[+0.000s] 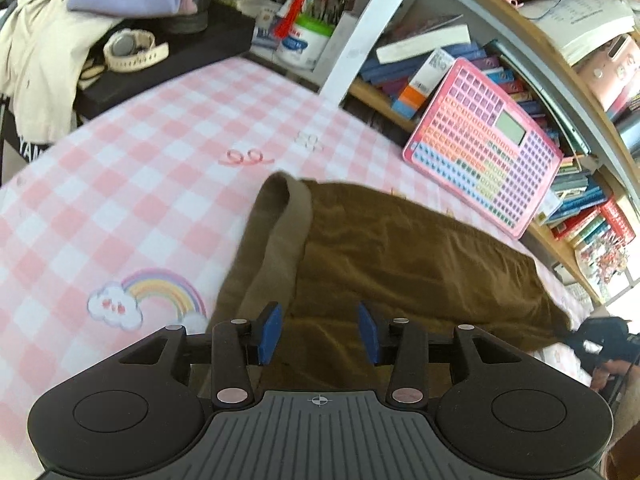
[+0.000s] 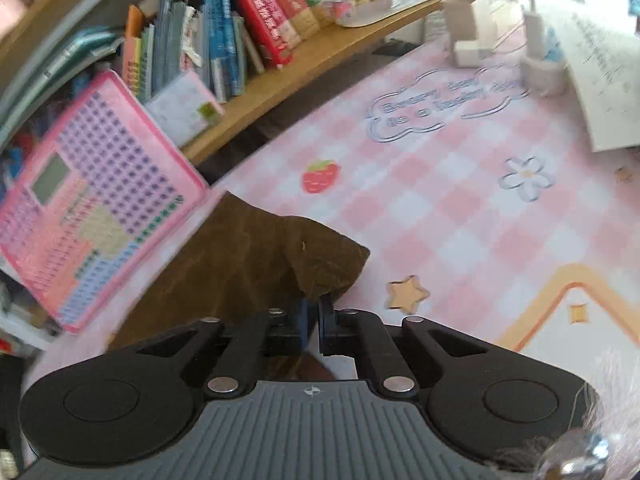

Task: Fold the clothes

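A brown garment (image 1: 404,256) lies on the pink checked mat (image 1: 152,152), its lighter waistband (image 1: 280,236) at its left end. My left gripper (image 1: 320,330) is open just above the cloth near the waistband, with nothing between its blue pads (image 1: 270,330). In the right wrist view my right gripper (image 2: 314,314) is shut on a corner of the brown garment (image 2: 256,264) and holds that corner bunched and lifted off the mat (image 2: 460,208).
A pink keyboard-like board (image 1: 484,144) (image 2: 92,196) leans against the bookshelf (image 1: 532,36) behind the garment. A black box (image 1: 168,60) with a watch, clothes and a pen pot stand at the back left. White chargers (image 2: 540,52) and papers lie at the back right.
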`<state>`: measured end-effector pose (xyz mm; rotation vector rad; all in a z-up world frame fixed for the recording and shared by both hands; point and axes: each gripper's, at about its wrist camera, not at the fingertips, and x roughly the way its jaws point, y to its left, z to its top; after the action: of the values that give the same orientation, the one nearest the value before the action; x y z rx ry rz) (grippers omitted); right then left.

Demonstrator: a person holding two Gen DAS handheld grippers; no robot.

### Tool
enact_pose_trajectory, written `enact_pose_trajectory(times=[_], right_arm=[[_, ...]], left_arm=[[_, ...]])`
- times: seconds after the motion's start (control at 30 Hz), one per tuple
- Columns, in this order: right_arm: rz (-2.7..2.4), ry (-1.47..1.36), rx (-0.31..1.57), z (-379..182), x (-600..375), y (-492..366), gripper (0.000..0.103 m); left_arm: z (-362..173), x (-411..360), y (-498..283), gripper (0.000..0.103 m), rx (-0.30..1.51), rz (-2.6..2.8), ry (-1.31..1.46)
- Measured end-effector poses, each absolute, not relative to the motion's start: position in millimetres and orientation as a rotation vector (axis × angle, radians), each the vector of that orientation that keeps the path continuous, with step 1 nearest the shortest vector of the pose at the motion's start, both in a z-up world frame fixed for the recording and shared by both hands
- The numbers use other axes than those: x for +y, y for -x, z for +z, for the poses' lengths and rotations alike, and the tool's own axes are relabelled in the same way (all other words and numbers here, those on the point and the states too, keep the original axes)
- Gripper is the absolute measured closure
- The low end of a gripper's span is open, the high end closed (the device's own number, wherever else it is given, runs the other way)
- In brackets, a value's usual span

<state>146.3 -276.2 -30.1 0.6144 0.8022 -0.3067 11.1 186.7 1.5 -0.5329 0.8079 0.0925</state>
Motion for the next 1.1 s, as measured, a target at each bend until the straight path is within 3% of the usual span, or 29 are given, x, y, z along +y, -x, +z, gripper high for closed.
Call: enact_pose_trajectory(times=[0.03,0.37,0.43,0.5,0.57,1.03,1.1], right_arm=[[-0.312,-0.603,0.824,-31,-279,-146,0.069],[-0.263,-0.453,0.804,-7,-271,-56,0.07],[-0.264,-0.414,0.81,-7,-255,-32,0.07],[-0.266,-0.371,0.813,-9,-238,-8,0.07],[-0.261,-0.331,0.816,-12,-223,9,0.07],[-0.425,-0.336,0.865,-30,-204,72,0.07],[-0.433,-0.327,0.868,-29,-207,74,0.072]], left_arm=[[2,188,-14,0.061,0.806,0.088,0.53],[-13,195,-76,0.067,0.784,-0.038,0.502],[-25,196,-92,0.076,0.832,-0.075,0.482],[-39,201,-105,0.095,0.883,-0.08,0.471],[-52,208,-114,0.1,0.91,-0.065,0.468],[-46,255,-136,0.099,0.857,-0.061,0.485],[-37,254,-118,0.093,0.835,-0.073,0.485]])
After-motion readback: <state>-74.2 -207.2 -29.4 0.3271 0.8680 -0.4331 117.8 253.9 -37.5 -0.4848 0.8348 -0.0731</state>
